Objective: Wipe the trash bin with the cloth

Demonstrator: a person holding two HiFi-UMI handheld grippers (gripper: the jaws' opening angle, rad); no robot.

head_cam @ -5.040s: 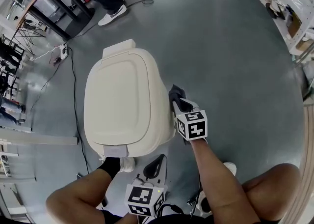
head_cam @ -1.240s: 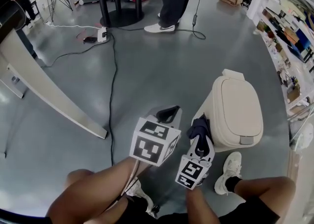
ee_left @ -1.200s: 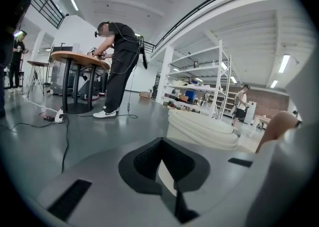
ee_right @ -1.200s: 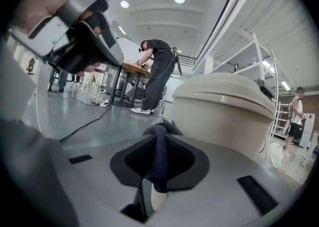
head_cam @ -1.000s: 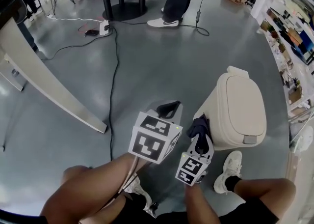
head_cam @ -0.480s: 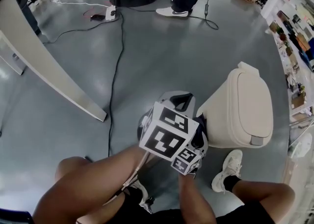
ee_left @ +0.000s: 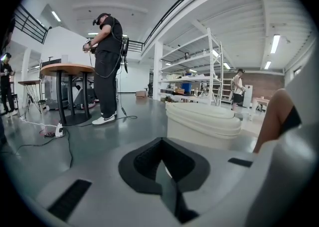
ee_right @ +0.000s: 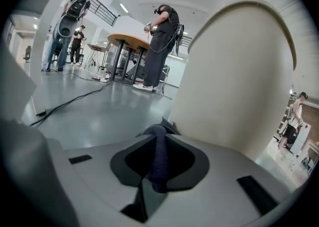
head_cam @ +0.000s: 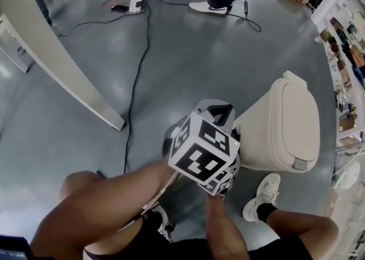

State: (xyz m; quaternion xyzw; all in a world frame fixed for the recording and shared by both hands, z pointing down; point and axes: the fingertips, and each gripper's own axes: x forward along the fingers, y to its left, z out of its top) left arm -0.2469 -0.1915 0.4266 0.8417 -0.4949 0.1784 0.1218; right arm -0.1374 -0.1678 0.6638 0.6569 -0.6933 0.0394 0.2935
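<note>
**Cloth at the side of the bin, spare gripper idle above**

The smooth grey floor [head_cam: 188, 59] fills most of the head view. A black cable [head_cam: 138, 65] trails down it from the top, and the shoes of a standing person [head_cam: 209, 7] show at the upper edge.

The cream plastic trash bin [head_cam: 291, 122] stands on the floor at the right of the frame, upright. Its hinged lid is shut, so nothing of what it may hold can be seen. The person crouches close, one white shoe [head_cam: 258, 196] just beside its base. That stance probably serves to reach the bin's lower wall.

The left gripper [ee_left: 164, 171] sits at the centre of the head view. Its marker cube lies over the right one and hides most of it. Its jaws are together with nothing between them, and it points past the bin. It seems only held out of the way.

The right gripper [ee_right: 157, 169] is low against the bin's left side. In its own view the cream wall rises right beyond the jaws and fills the right half of the frame. Its jaws are clamped on a dark blue cloth [ee_right: 158, 164].

A fold of the cloth bulges out past the jaw tips towards the wall, the part that would do the wiping. Whether it actually touches the plastic cannot be told.
</note>
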